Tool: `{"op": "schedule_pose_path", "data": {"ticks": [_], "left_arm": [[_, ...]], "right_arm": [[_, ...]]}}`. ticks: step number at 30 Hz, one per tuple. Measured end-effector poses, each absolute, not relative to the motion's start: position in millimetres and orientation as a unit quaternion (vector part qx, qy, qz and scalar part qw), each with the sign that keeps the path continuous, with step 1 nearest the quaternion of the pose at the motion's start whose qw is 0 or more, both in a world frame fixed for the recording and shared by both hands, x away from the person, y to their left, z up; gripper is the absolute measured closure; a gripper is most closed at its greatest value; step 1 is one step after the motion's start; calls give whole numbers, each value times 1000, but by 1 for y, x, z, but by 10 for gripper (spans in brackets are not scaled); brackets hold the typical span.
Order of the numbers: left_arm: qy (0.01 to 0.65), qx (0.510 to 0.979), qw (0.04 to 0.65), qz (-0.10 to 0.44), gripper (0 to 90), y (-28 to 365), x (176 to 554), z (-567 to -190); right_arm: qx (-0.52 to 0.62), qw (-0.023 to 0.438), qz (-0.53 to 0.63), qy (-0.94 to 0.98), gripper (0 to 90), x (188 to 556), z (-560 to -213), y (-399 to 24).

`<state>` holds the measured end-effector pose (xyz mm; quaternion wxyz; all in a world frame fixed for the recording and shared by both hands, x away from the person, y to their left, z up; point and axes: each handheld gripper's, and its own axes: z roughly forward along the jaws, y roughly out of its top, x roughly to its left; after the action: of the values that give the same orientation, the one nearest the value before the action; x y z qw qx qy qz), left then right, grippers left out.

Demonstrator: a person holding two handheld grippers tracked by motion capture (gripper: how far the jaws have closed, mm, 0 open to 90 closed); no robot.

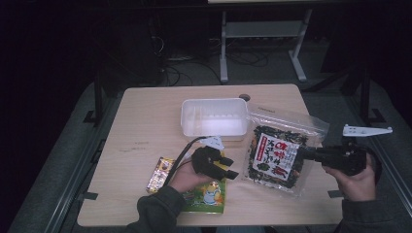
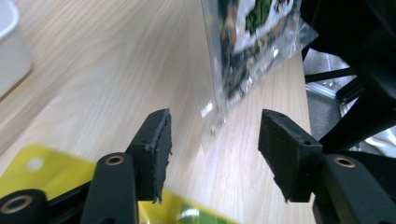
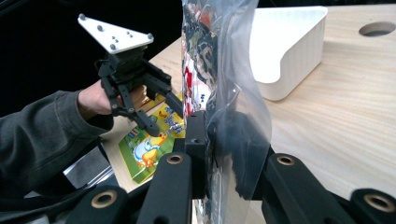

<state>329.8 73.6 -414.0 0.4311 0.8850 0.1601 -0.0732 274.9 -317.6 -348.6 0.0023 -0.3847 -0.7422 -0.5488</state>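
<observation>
At centre right of the high view, the right gripper [image 1: 305, 154] pinches the clear plastic seaweed snack bag [image 1: 279, 151] by its edge above the wooden table [image 1: 141, 121]; the left gripper [image 1: 228, 167] hangs open and empty. Such a thin-edge hold could let the bag slip.

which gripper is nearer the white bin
Left. The left gripper hovers just in front of the white bin; the right gripper, clamping the seaweed bag, is farther off to its side.

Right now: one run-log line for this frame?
right claw: shut on snack bag, lifted | left claw: open, nothing between | bin: white, beside bag
</observation>
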Motion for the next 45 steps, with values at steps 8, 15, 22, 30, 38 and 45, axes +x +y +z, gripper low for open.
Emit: {"op": "schedule_pose_path", "data": {"ticks": [8,15,22,30,38,45], "left_arm": [[171,891,417,-53,378,96,319,-415],[186,888,419,-43,343,117,313,-415],[194,885,423,-34,318,133,306,-414],[201,883,425,-24,295,147,299,-413],[210,876,433,-17,286,162,291,-414],[214,873,437,-15,284,168,286,-418]], "right_arm": [[-381,-11,-553,-741,768,281,-341,-308],[-374,-22,-553,-744,768,290,-334,-292],[-369,-31,-555,-744,768,297,-328,-281],[-365,-44,-557,-745,768,308,-321,-266],[-358,-56,-557,-747,768,321,-315,-249],[-353,-62,-555,-750,768,329,-311,-239]]}}
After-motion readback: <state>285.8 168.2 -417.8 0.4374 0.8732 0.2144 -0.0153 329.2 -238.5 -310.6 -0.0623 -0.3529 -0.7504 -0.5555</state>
